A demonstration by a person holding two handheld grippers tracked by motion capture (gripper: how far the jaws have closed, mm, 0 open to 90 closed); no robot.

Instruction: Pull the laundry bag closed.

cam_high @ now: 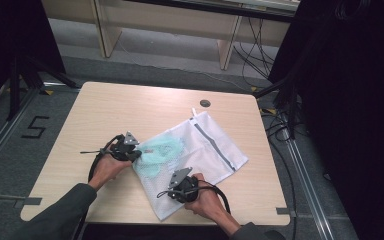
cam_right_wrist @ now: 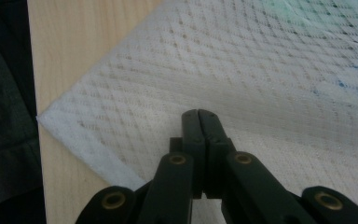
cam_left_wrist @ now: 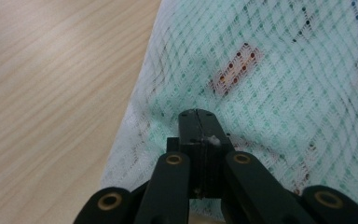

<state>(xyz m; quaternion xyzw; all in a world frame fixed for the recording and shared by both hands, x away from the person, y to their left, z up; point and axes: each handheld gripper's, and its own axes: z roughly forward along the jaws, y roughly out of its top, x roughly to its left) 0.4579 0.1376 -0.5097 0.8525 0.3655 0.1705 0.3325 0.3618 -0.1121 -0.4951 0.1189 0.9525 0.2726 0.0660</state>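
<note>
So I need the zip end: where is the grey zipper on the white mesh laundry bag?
In the high view the grey zipper runs along the right part of the white mesh laundry bag, away from both tongs.

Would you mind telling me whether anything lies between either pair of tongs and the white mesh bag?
Nothing visible does. The left tongs are shut, their tips right over the mesh laundry bag at its left edge, above the green fabric inside. The right tongs are shut, over the bag's near corner.
</note>
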